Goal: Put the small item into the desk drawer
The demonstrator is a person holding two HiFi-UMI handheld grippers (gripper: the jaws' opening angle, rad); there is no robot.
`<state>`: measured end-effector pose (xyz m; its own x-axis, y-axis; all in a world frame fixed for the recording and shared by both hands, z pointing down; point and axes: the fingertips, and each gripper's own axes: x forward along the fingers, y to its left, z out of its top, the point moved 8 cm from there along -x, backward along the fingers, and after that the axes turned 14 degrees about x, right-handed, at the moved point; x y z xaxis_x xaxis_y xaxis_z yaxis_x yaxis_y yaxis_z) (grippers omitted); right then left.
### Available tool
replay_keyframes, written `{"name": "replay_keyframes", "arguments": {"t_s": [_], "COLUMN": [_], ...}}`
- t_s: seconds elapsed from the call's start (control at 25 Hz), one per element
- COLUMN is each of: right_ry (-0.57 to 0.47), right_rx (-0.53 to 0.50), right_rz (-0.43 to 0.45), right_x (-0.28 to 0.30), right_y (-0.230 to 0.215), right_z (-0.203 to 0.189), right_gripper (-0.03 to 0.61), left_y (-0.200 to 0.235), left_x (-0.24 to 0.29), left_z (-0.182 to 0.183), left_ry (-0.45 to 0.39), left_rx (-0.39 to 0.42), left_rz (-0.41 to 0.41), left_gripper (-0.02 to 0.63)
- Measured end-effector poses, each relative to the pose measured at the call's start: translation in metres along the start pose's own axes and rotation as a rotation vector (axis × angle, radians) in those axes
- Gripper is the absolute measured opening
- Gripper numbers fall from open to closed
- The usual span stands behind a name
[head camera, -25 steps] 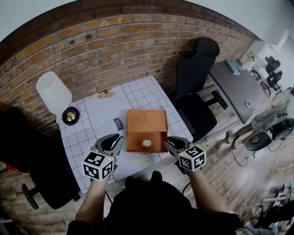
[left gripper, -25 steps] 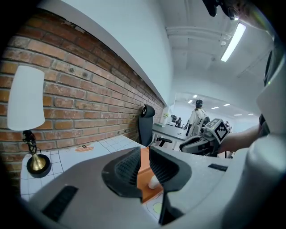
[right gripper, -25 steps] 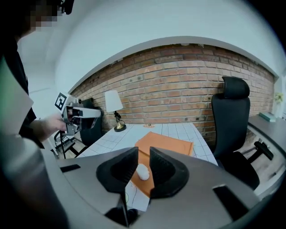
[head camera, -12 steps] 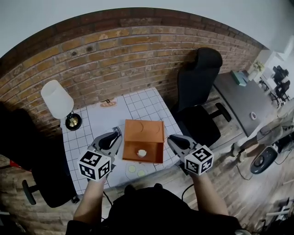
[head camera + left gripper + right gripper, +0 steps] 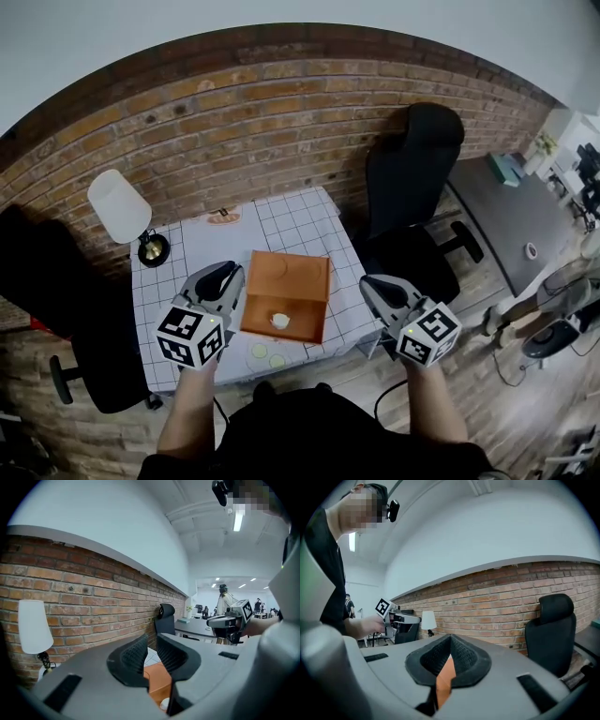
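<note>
An orange wooden desk box (image 5: 291,270) stands on the gridded table (image 5: 178,272), its drawer (image 5: 305,328) pulled out toward me. The small white item (image 5: 279,321) lies inside the drawer, loose. My left gripper (image 5: 225,277) hovers just left of the box, jaws a little apart with nothing between them. Its own view shows the gap (image 5: 152,641) and the white item (image 5: 165,704) below. My right gripper (image 5: 377,285) is off the box's right side, clear of it. Its jaws are shut and empty (image 5: 450,639), with the orange box (image 5: 445,679) showing behind them.
A white lamp (image 5: 117,208) stands at the table's back left corner. Black office chairs sit to the right (image 5: 412,178) and left (image 5: 56,300) of the table. Two pale round stickers (image 5: 267,354) mark the table's near edge. A brick wall (image 5: 281,122) runs behind.
The right gripper has drawn away from the drawer to the right and its jaws have closed. The white item stays in the drawer. The left gripper holds its place beside the box.
</note>
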<state>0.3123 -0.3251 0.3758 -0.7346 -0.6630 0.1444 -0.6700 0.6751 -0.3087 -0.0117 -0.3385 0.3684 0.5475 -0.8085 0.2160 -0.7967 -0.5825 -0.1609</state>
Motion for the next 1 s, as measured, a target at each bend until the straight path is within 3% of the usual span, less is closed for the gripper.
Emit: {"name": "replay_keyframes", "arguments": {"t_s": [0.28, 0.56, 1.0], "right_ry": [-0.161, -0.249, -0.190], "right_rx": [0.045, -0.011, -0.009], "right_rz": [-0.019, -0.084, -0.099], "right_x": [-0.001, 0.028, 0.035], "right_y": [-0.023, -0.021, -0.011], "right_z": [0.029, 0.048, 0.023], "right_gripper": [0.004, 0.003, 0.003], "left_y": [-0.013, -0.013, -0.002], "left_x": [0.023, 0.027, 0.004], "left_z": [0.004, 0.007, -0.023], "left_ry": [0.026, 0.023, 0.077], "left_rx": [0.016, 0.052, 0.037], "left_rz": [0.027, 0.087, 0.141], "left_gripper": [0.066, 0.066, 0.041]}}
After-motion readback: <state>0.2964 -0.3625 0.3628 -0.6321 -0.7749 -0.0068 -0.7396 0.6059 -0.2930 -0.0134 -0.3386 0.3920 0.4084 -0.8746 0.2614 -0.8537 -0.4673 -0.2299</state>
